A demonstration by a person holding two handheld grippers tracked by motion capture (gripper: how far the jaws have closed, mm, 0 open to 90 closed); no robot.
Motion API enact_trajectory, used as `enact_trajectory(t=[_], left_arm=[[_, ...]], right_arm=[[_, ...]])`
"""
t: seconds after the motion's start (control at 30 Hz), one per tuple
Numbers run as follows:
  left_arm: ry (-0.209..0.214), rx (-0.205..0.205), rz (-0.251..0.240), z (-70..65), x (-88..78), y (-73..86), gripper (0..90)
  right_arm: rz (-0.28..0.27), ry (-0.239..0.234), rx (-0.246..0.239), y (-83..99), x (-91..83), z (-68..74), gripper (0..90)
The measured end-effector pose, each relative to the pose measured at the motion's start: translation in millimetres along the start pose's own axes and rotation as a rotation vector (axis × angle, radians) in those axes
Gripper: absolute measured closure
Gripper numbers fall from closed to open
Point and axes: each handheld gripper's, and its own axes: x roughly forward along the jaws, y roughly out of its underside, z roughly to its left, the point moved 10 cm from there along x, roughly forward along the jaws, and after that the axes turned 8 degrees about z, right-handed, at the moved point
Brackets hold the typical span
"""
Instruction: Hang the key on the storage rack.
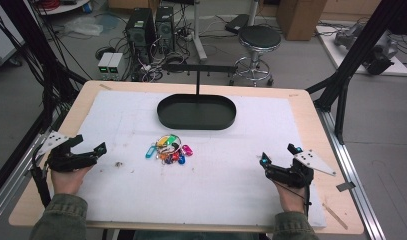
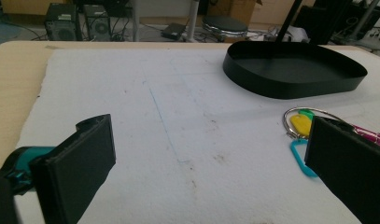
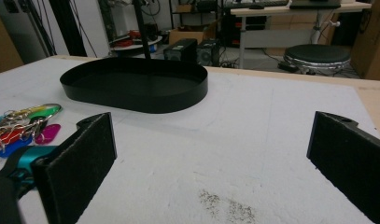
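Observation:
A bunch of coloured key tags on metal rings (image 1: 170, 149) lies on the white mat (image 1: 141, 190), just in front of a black oval tray (image 1: 196, 112) with an upright post and crossbar. My left gripper (image 1: 90, 143) rests at the mat's left edge, open, nothing between its jaws; in the left gripper view the key tags (image 2: 302, 124) lie by the right jaw. My right gripper (image 1: 279, 154) sits open near the mat's right side, with the key tags (image 3: 26, 123) off to its left and the tray (image 3: 136, 84) ahead.
The mat covers a wooden table (image 1: 311, 107). Black frame struts (image 1: 353, 55) stand at both back corners. A stool (image 1: 258, 40) and computer towers (image 1: 141, 30) are on the floor beyond the far edge. A small dark speck (image 1: 119, 163) lies on the mat near the left gripper.

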Motion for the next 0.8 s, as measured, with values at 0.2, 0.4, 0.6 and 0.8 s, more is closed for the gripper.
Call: enact_trajectory(t=[0.2, 0.4, 0.6, 0.8], left_arm=[[0.006, -0.004, 0.013, 0.6, 0.6, 1.8, 2.3], [0.008, 0.002, 0.017, -0.7, 1.0, 2.1, 2.3], [0.001, 0.002, 0.022, 0.4, 2.9, 2.5, 2.3], [-0.014, 0.003, 0.064, -1.4, 7.8, 4.5, 2.3]], right_arm=[[0.005, 0.006, 0.001, 0.7, 0.4, -1.2, 0.3], [0.0, 0.013, -0.005, 0.3, -0.6, -1.9, 0.3], [0.005, 0.011, -0.002, 1.1, 0.9, -1.8, 0.3], [0.011, 0.012, -0.004, 1.8, 2.0, -0.8, 0.3]])
